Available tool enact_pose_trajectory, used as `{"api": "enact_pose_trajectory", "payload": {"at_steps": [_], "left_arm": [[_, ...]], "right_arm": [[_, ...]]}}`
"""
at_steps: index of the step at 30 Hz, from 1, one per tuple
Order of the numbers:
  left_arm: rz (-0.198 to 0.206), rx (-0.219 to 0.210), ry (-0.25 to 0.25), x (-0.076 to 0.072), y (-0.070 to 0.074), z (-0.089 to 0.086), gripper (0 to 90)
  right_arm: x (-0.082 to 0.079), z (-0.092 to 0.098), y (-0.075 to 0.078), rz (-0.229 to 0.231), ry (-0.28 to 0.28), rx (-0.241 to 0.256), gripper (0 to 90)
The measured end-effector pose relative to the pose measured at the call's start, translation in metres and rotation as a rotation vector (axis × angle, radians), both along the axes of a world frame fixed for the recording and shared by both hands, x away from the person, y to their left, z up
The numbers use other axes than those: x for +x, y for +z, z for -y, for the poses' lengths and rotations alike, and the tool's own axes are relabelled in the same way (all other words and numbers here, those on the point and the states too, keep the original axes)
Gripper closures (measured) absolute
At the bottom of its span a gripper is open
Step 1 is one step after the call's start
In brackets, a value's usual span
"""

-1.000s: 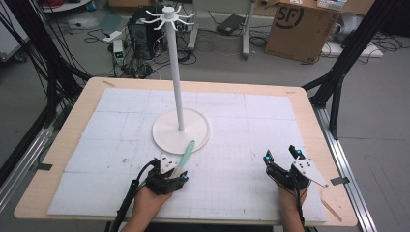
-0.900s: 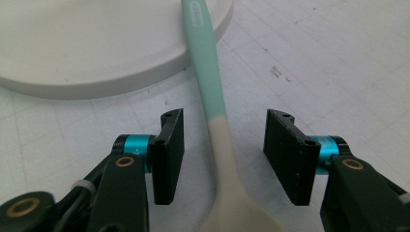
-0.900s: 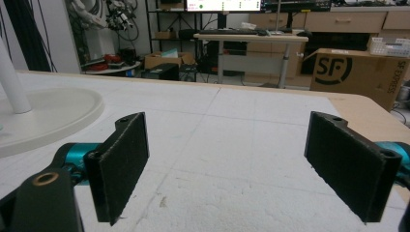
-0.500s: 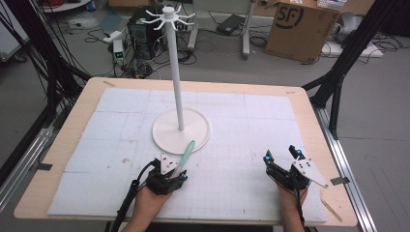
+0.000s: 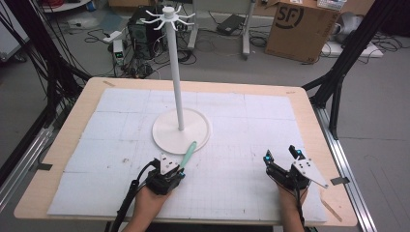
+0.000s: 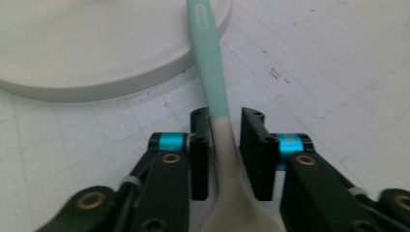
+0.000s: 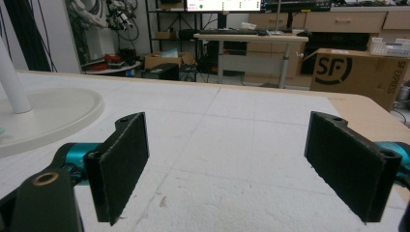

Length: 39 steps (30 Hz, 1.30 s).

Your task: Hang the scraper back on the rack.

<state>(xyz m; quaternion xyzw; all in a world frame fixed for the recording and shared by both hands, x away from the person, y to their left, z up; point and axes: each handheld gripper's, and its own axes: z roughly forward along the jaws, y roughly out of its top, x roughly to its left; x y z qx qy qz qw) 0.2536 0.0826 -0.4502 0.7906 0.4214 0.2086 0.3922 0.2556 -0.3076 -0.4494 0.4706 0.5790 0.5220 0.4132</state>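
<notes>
We have the left gripper [image 5: 183,170] clamped on the pale neck of the spoon [image 6: 212,77], just where it turns green, with the bowl end back toward our hand. Its long axis runs forward and a little right from the jaws, the green handle tip lying over the near rim of the white stand base [image 5: 164,137]. So the stand lies straight ahead along the spoon's own line, and our left hand is the nearer one; the right gripper [image 5: 282,157] rests well apart, jaws spread and empty
</notes>
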Motion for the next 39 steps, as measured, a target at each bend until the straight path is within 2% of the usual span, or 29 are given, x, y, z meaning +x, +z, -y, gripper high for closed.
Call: {"api": "enact_pose_trajectory", "payload": {"at_steps": [10, 16, 24, 28, 31, 39], "left_arm": [[-0.001, -0.005, -0.001, 0.000, 0.000, 0.000, 80.1], [0.007, -0.009, -0.019, -0.001, 0.000, -0.001, 80.3], [0.023, -0.040, -0.039, -0.002, 0.001, -0.004, 80.4], [0.050, -0.061, -0.046, -0.003, 0.002, -0.005, 80.4], [0.086, -0.062, -0.043, -0.004, 0.003, -0.008, 80.4], [0.173, -0.115, -0.024, -0.007, 0.010, -0.017, 80.4]], "right_arm": [[0.000, 0.000, 0.000, 0.000, 0.002, 0.002, 15.2], [0.000, 0.000, 0.000, 0.001, 0.003, 0.003, 15.2], [0.000, 0.000, 0.000, 0.004, 0.002, -0.001, 15.2], [0.000, 0.000, 0.000, 0.001, 0.004, 0.003, 15.1], [0.000, 0.000, 0.000, 0.000, 0.002, 0.003, 15.2], [0.000, 0.000, 0.000, 0.003, 0.003, 0.000, 15.2]]}}
